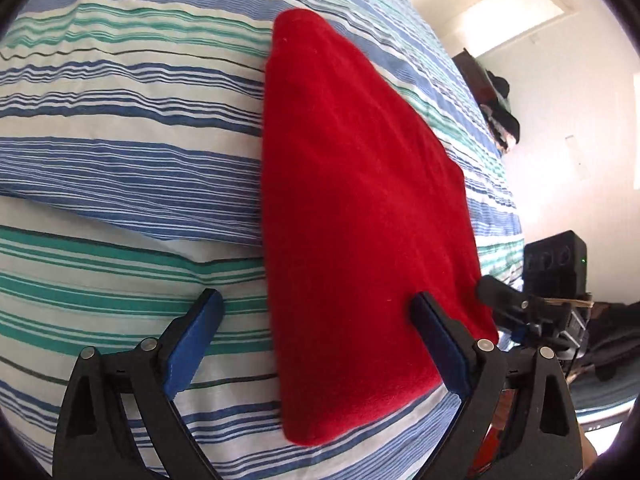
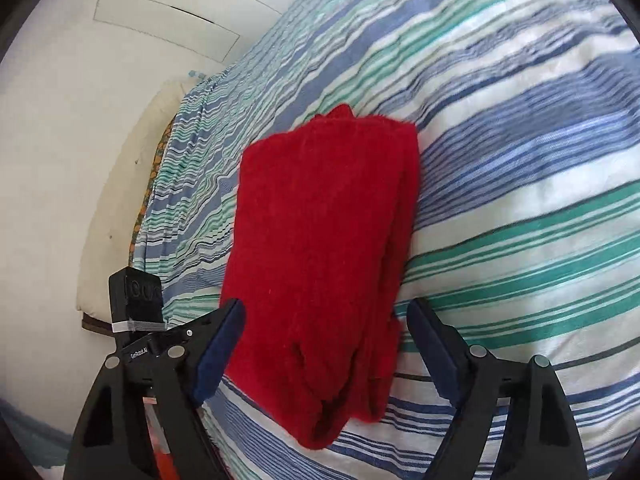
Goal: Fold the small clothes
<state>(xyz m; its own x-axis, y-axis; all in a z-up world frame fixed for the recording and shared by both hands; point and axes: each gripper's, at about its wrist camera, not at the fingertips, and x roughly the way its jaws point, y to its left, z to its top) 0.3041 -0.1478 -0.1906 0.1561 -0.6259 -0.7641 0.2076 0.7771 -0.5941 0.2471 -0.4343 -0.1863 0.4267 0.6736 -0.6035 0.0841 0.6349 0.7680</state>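
A red cloth (image 1: pixel 360 200) lies folded into a long, narrow bundle on a bed covered by a striped sheet (image 1: pixel 120 152) in blue, green and white. In the left wrist view the bundle runs away from the camera, its top face smooth and flat, its near end resting on the sheet between the claw's fingers. The left gripper (image 1: pixel 316 320) stands with its jaws wide apart; the right-hand blue pad (image 1: pixel 436 344) overlaps the cloth's near edge in the picture, but whether it touches cannot be told, and the other pad sits over bare sheet, so nothing is clamped. The right gripper (image 2: pixel 324 328) also stands open, one pad on either side of the bundle's near end, neither pressing on it. In the right wrist view the red cloth (image 2: pixel 320 240) shows stacked layers along its right side and loose, rumpled folds at the near end. The striped sheet (image 2: pixel 520 160) is wrinkled around it. A small black box (image 2: pixel 136 296) is mounted on the other claw, seen at the left. A white wall (image 2: pixel 48 160) borders the bed.
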